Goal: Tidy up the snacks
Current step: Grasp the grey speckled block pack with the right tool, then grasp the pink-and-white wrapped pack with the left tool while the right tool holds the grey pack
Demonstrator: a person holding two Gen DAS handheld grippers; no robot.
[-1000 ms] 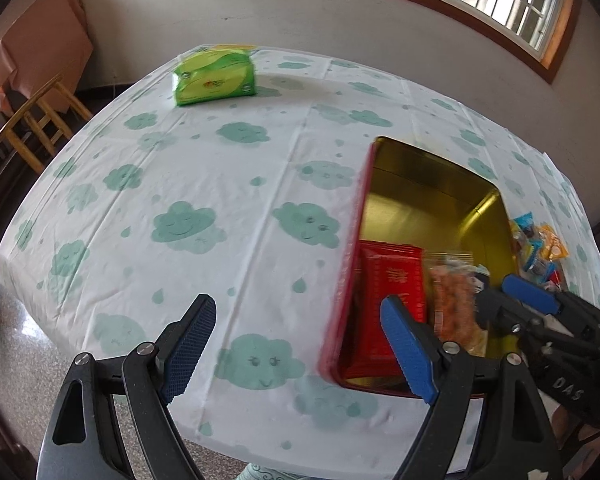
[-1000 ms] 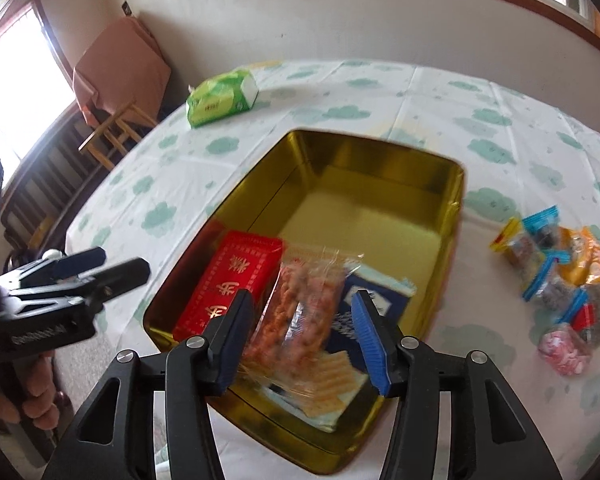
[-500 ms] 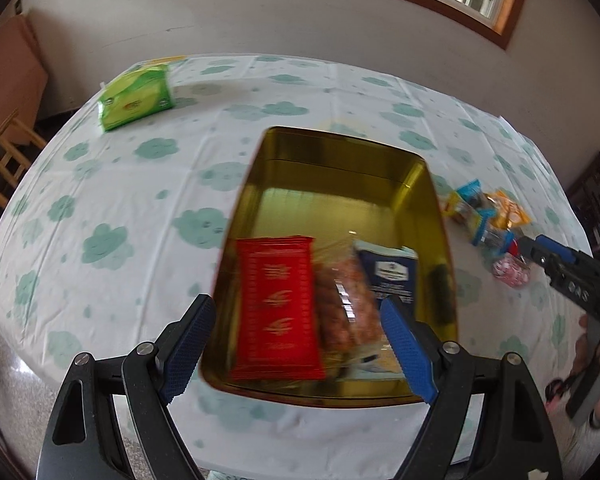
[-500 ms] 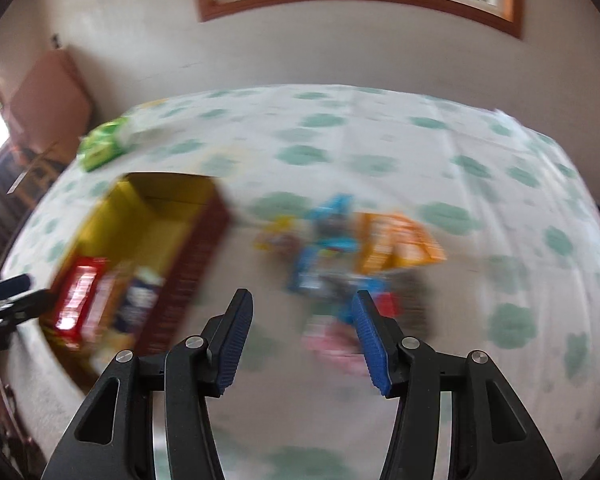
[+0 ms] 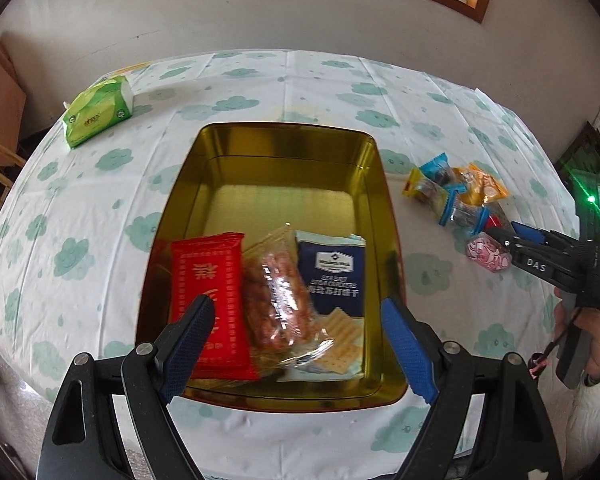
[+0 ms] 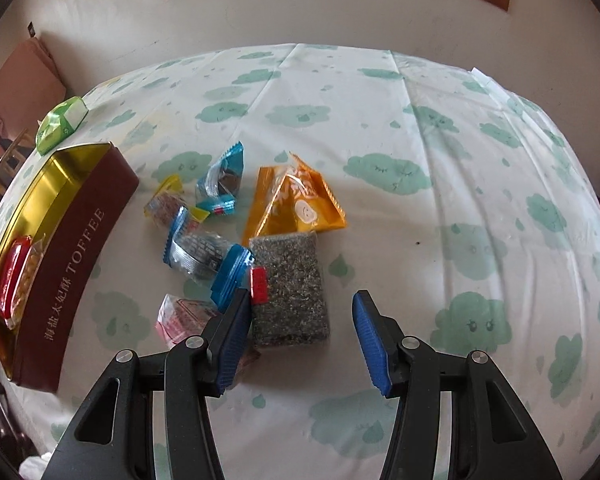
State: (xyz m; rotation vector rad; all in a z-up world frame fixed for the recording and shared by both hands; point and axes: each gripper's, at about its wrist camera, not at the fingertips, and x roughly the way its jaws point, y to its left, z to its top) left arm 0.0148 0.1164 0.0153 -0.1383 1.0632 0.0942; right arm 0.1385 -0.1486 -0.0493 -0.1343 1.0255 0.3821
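**Entry: right claw over the loose snacks, next pick pending**

Moved since a second ago: my right gripper (image 6: 298,336) has left the tin, where its jaws bracketed the clear peanut pack, and now hangs over the loose pile; my left gripper (image 5: 296,350) has swung from bare tablecloth to above the tin.

Right claw: partly open, empty, nothing between the pads.
Left claw: wide open, empty, hovering over the tin's near end.

Nearest the right claw: dark speckled packet (image 6: 290,290), flat, just ahead of the left pad; pink wrapped sweet (image 6: 182,316) beside it.
Further: blue-ended clear packets (image 6: 204,256), orange pouch (image 6: 294,208), yellow-ended packet (image 6: 166,202), blue packet (image 6: 222,180).
Left of the pile: toffee tin (image 6: 76,256), holding the red packet (image 5: 208,300), peanut pack (image 5: 278,300) and cracker bag (image 5: 334,276); far half bare.

Handling note: I judge the speckled packet the easiest take. Centre the jaws across its narrow width, clear of the blue-ended neighbour touching its corner, then close.
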